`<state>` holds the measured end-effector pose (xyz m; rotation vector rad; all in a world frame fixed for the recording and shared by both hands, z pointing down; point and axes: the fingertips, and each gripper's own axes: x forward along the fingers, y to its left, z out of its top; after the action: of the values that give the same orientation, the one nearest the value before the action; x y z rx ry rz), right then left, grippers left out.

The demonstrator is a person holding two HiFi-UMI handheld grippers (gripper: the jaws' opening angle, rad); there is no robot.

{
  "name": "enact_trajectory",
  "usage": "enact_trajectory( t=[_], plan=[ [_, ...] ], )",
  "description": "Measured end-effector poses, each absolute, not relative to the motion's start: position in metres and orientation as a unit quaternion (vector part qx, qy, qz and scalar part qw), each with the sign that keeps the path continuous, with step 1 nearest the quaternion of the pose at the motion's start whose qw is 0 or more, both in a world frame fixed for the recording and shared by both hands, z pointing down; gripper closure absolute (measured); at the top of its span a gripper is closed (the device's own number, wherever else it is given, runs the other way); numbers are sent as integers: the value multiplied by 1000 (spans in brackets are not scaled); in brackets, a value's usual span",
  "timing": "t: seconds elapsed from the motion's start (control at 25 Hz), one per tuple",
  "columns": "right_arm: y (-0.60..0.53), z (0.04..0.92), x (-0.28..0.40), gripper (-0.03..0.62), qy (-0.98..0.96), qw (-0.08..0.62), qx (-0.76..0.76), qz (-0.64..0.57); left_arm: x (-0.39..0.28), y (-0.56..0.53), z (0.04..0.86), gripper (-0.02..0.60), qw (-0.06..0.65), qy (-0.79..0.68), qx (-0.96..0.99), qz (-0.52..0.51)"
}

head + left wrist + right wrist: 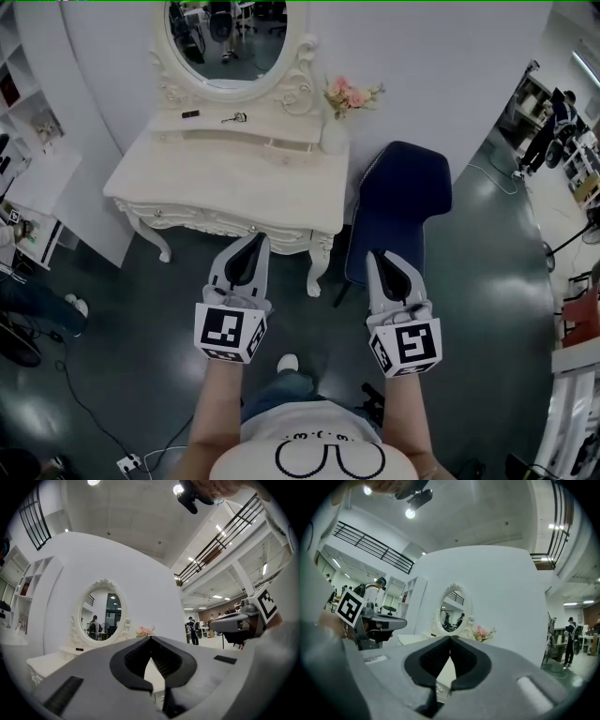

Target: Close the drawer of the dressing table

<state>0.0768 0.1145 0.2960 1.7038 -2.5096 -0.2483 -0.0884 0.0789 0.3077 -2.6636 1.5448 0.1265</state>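
Facing the dressing table (234, 178), upper centre of frame.
Left gripper (257, 238) and right gripper (379, 257) lower down, short of it, fingers (246, 264) closed on nothing.

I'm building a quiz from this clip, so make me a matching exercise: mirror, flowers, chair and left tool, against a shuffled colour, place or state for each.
1 mirror
2 flowers
3 chair
4 left tool

A navy, right of the table
B shut, empty
C pink, table's back right corner
D oval, at the table's back

Pairs: 1-D, 2-C, 3-A, 4-B
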Motion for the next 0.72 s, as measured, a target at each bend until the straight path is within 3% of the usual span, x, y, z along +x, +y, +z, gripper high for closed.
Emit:
enact_trajectory(
  t=[0.72],
  plan=[
    [-34, 334, 80, 591, -814, 66, 576, -39, -92, -77, 346, 583, -9, 494, -869, 18]
  ],
)
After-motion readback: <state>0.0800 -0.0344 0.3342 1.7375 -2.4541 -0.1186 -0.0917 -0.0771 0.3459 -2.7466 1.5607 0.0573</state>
